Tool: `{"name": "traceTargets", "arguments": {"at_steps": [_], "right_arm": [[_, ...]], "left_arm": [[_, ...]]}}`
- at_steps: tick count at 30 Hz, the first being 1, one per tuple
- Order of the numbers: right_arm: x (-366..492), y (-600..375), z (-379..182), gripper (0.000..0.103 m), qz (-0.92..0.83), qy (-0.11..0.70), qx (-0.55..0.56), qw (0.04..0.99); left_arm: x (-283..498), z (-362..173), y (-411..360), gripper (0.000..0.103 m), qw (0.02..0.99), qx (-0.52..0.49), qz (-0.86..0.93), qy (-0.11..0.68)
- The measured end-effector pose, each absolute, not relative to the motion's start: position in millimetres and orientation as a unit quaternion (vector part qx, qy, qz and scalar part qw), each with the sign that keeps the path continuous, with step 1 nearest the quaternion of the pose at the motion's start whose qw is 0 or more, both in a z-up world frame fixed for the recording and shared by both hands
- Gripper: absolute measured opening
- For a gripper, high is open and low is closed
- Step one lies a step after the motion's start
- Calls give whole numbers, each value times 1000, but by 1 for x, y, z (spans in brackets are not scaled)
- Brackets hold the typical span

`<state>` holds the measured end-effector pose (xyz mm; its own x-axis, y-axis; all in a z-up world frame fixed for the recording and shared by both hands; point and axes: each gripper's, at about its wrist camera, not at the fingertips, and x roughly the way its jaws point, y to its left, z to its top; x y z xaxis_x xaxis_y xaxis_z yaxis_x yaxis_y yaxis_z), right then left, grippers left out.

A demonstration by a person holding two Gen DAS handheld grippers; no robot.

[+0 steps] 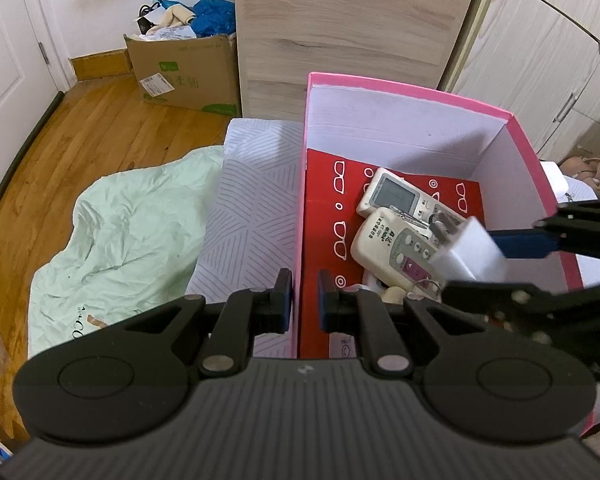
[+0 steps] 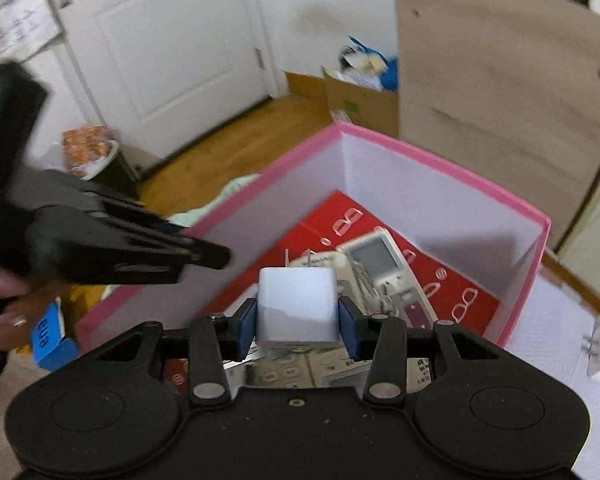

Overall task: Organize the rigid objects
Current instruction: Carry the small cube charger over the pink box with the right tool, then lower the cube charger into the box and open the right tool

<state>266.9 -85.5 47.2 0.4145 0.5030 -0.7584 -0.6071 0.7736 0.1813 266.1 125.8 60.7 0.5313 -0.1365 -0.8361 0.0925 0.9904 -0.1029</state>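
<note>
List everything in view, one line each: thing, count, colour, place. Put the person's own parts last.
box: one, pink outside, white inside, on the bed.
red sheet: one, glasses print, lining the box floor.
remotes: at least two, cream, on the red sheet.
charger plug: one, white, held above the remotes.
blanket: one, pale green, left of the box.
cardboard carton: one, brown, on the wood floor.
blue packet: one, beside the box.
left gripper: straddling the box wall.
right gripper: clamping the plug.

Left gripper (image 1: 304, 296), right gripper (image 2: 298, 322): black plastic, blue-padded jaws, silver pivot rivets, ribbed housing. A ringed hand (image 2: 8, 316) is seen.
</note>
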Motion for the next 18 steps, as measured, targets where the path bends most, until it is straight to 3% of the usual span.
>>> {"name": "traceTargets", "arguments": {"at_steps": [9,18], "right_arm": [[312,-96,32,48,296,481,82,821],[329,-73,20,48,258,505,105,817]], "left_arm": [[266,59,127,10,874,-27,-66,481],[267,58,125,10,874,-30,-64,481]]}}
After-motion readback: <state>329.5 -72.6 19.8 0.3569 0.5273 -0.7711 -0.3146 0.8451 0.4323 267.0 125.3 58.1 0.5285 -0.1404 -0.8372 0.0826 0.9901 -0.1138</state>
